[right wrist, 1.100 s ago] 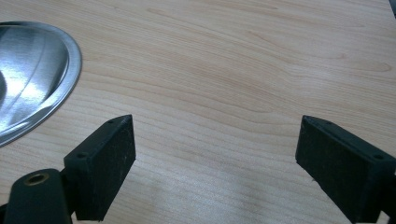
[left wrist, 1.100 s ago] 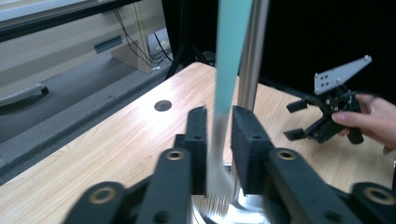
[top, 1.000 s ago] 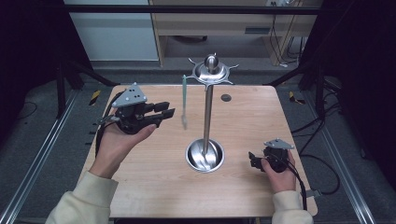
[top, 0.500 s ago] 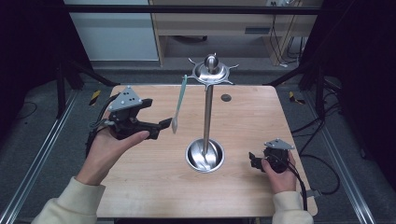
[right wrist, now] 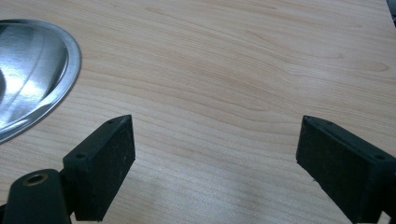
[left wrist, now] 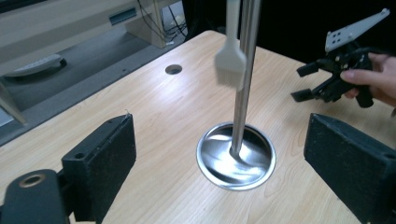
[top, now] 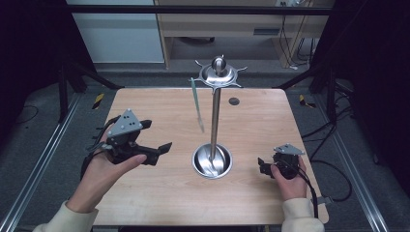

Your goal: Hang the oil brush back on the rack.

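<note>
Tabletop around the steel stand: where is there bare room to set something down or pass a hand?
Bare wood runs along the far left of the table, between the left gripper and the hanging brush. The far right, past the small hole, is free too, as is the near edge between both hands. It is crowded at the stand's base dish and by the right gripper.

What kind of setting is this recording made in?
Most likely a lab recording bench: a bare wooden table framed by metal rails, loose cables on grey carpet, and a handheld gripper.
</note>
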Demonstrator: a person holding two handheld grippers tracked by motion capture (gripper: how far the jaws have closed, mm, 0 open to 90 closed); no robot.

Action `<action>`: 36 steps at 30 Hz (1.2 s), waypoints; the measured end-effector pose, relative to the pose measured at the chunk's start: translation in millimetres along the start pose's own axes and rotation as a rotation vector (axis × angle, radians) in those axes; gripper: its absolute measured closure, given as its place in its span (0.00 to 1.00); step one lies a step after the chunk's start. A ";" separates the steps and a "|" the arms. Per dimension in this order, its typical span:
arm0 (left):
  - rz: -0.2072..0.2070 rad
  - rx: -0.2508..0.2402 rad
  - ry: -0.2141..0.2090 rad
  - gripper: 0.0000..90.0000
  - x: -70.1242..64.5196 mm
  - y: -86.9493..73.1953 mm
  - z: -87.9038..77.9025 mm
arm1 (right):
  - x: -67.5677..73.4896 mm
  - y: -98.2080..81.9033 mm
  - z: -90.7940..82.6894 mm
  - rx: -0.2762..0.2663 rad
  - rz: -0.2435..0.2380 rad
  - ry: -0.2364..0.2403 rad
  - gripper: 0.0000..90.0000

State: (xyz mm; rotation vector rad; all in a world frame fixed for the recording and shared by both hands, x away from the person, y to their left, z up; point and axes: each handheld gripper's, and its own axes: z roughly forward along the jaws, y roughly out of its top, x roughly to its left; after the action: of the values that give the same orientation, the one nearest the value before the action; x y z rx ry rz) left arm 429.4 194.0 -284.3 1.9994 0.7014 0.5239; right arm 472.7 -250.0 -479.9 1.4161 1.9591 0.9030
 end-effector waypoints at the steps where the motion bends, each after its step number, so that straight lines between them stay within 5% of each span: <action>1: -0.006 -0.001 0.001 0.10 -1.4 -2.6 0.1 | -0.6 -0.1 0.2 0.002 -0.001 0.002 0.13; 15: -0.010 0.070 0.014 0.07 -4.5 -48.0 20.0 | -0.8 0.2 0.2 0.012 0.019 0.003 0.12; 26: -0.044 0.155 0.028 0.07 4.2 -90.7 41.3 | -0.7 0.0 0.5 0.016 0.016 0.000 0.12; 36: -0.055 0.209 0.085 0.07 18.3 -127.6 55.9 | -0.2 -0.2 1.0 0.016 0.012 0.005 0.12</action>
State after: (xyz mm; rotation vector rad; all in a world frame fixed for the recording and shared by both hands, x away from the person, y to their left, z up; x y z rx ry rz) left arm 443.1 223.5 -421.0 2.1542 0.8919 0.5233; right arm 473.4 -250.0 -480.7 1.4369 1.9677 0.8988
